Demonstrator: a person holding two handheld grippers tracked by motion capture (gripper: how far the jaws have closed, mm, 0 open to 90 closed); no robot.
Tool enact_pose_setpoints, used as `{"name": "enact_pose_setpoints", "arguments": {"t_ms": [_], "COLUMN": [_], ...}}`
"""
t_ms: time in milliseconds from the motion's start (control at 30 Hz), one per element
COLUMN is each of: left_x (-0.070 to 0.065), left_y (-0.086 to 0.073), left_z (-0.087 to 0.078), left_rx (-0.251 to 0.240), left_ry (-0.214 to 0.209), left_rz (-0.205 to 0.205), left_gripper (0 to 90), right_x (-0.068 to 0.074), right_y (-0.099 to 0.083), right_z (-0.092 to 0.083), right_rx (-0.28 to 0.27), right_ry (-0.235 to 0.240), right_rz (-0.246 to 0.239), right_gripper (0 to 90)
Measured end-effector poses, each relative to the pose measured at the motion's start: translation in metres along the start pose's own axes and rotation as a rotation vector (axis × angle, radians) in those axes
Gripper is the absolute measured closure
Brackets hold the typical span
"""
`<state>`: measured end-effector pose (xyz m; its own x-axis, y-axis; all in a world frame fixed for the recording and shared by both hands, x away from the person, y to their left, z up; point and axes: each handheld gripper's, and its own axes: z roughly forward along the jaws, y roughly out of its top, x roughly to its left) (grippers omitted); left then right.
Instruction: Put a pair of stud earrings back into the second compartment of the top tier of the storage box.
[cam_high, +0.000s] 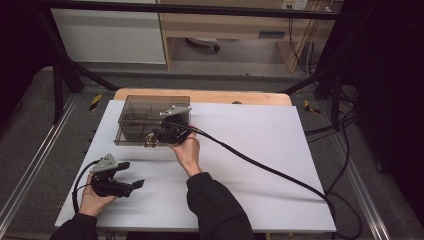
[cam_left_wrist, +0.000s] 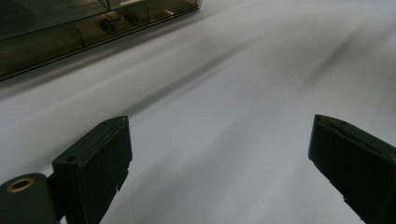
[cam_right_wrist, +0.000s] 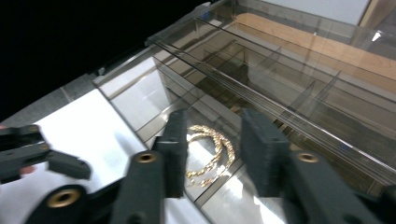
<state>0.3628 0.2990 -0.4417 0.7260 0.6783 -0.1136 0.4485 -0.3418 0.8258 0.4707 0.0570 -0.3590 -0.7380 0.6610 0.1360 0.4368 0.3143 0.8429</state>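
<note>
1. Right tongs (cam_right_wrist: 210, 154) hang over the near corner of the box (cam_high: 135, 107), jaws part open with nothing pinched; no pad touches the chain (cam_right_wrist: 211, 151), which shows through the gap between them.
2. Seen from the high view, the right tongs (cam_high: 159, 136) sit at the box's near right corner, held by the right hand (cam_high: 187, 150), with a thick black cable (cam_high: 260, 165) trailing off to the right across the counter.
3. Gold and coiled in loops, the chain lies on the floor of a near compartment of the box.
4. Smoky, see-through and split into compartments by thin walls, the box stands on the white counter (cam_high: 280, 140) toward its far left.
5. Left tongs (cam_left_wrist: 219, 172) are spread wide over bare counter, gripping nothing; in the high view the left tongs (cam_high: 131, 175) rest low at the near left, well apart from the box.
6. No brand, label or writing can be read on any of these things.
</note>
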Motion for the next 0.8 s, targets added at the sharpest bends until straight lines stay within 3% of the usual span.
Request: {"name": "enact_pose_setpoints", "arguments": {"t_ms": [133, 433, 600, 800], "left_x": [0.0, 0.0, 0.0, 0.0], "left_y": [0.0, 0.0, 0.0, 0.0], "left_z": [0.0, 0.001, 0.001, 0.001], "left_rx": [0.002, 0.007, 0.008, 0.01], "left_ry": [0.0, 0.003, 0.004, 0.005], "left_rz": [0.001, 0.002, 0.002, 0.002], "left_gripper": [6.0, 6.0, 6.0, 6.0], "right_x": [-0.002, -0.02, -0.032, -0.051], "right_y": [-0.001, -0.015, -0.029, -0.052], "right_z": [-0.017, -0.06, -0.083, -0.112], "right_rx": [-0.008, -0.028, -0.035, -0.065], "right_ry": [0.03, 0.026, 0.012, 0.018], "right_rz": [0.01, 0.012, 0.002, 0.041], "right_gripper": [43.7, 10.5, 3.9, 2.0]}}
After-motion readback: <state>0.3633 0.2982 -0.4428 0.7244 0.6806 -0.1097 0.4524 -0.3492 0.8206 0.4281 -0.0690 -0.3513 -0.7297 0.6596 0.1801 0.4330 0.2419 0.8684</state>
